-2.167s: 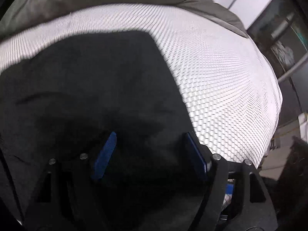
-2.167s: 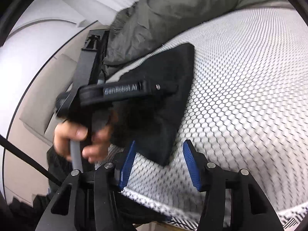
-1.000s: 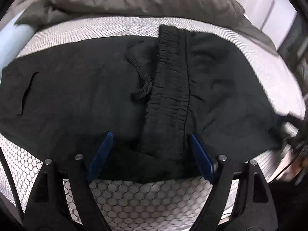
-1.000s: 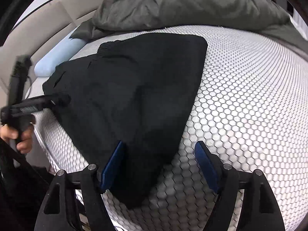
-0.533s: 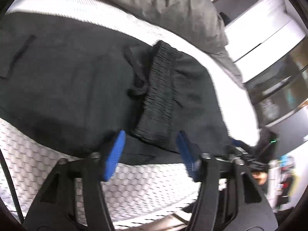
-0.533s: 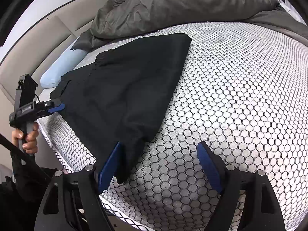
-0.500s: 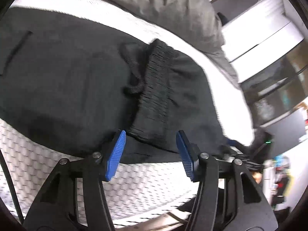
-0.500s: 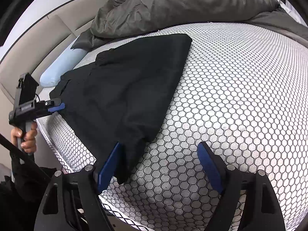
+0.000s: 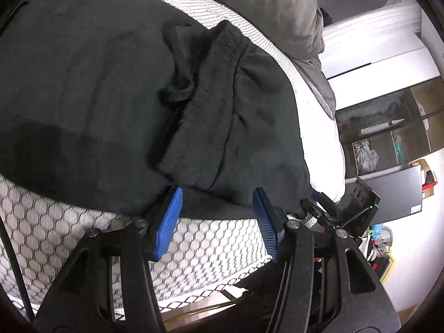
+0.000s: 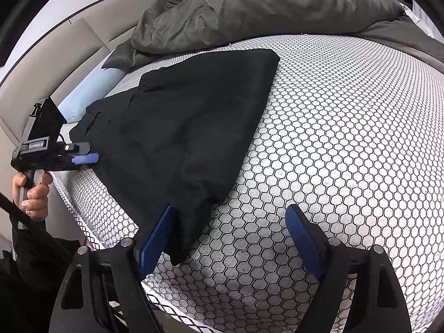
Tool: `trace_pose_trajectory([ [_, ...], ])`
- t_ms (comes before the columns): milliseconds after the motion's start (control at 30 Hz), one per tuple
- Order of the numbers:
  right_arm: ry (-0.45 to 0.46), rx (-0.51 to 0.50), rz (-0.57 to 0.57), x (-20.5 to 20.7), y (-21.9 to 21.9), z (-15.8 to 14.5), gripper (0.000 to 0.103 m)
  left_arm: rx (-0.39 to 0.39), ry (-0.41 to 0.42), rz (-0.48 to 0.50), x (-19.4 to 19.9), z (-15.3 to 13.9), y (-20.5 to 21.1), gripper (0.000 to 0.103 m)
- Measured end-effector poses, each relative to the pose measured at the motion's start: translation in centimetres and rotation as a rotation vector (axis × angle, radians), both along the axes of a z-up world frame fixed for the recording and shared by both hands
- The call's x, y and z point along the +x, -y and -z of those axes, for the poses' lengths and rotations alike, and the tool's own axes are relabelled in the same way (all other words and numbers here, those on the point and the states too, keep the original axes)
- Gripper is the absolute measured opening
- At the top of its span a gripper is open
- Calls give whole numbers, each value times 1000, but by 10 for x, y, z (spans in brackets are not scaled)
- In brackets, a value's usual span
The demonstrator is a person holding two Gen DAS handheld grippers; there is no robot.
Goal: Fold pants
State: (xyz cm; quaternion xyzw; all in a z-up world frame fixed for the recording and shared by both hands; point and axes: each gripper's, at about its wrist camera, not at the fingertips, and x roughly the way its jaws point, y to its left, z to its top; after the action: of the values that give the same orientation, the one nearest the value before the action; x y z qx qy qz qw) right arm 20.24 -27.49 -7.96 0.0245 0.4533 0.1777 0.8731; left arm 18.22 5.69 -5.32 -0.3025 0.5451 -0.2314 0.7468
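- Left gripper, black frame with ribbed blue pads: jaws stand apart with nothing between them, hovering at the near edge of the black fabric pants; the frame's lower part is cut off by the picture border.
- Right gripper, same build: jaws spread wide and empty. Its left pad sits just beside a hanging corner of the pants — contact cannot be confirmed.
- White mattress cover with black hexagon mesh: carries the pants; its near edge drops out of view below both grippers.
- Pants, folded over themselves, lie flat on the cover towards its left side in the right wrist view. In the left wrist view the gathered elastic waistband lies on top, with a looped black drawstring just beside it; layers below are hidden.
- In the right wrist view the left gripper appears at the pants' far-left edge, held by a bare hand; only one blue pad shows there.
- Crumpled grey-green duvet: heaped at the far side of the bed — touching the cover, apart from the pants.
- Pale blue cylindrical bolster: partly hidden behind the pants.
- Dark open shelving: contents blurred, not identifiable.
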Motion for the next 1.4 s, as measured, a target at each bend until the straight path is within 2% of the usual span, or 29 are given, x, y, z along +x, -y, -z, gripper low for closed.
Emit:
trace_pose_trajectory([
  [200, 2, -12, 3, 1, -2, 1, 84, -58, 10, -72, 0, 2, -4, 50],
  [300, 4, -17, 1, 0, -2, 1, 85, -45, -5, -105, 4, 4, 1, 50],
  [467, 5, -15, 2, 1, -1, 2, 85, -15, 27, -140, 10, 0, 7, 50],
  [667, 11, -22, 5, 1, -4, 3, 86, -6, 9, -245, 14, 10, 11, 50],
  [733, 14, -24, 5, 0, -4, 4, 87, 8, 30, -280, 11, 11, 9, 39],
  [900, 19, -26, 8, 1, -6, 5, 88, 43, 90, -357, 0, 10, 8, 27],
  [1000, 21, -31, 11, 2, -9, 6, 88, 73, 148, -365, -9, 1, 7, 21],
  [1033, 22, -32, 11, 2, -10, 6, 88, 80, 177, -367, -13, -4, 6, 12],
  [1100, 23, -33, 14, 3, -11, 7, 88, 73, 234, -377, -21, -17, -2, 11],
  [1167, 26, -32, 14, 3, -12, 7, 88, 54, 255, -376, -27, -24, -10, 10],
  [1233, 27, -38, 14, 3, -13, 7, 88, 83, 248, -375, -30, -22, -12, 11],
  [1400, 28, -27, 13, 2, -12, 3, 88, 91, 139, -356, -28, 4, -21, 12],
])
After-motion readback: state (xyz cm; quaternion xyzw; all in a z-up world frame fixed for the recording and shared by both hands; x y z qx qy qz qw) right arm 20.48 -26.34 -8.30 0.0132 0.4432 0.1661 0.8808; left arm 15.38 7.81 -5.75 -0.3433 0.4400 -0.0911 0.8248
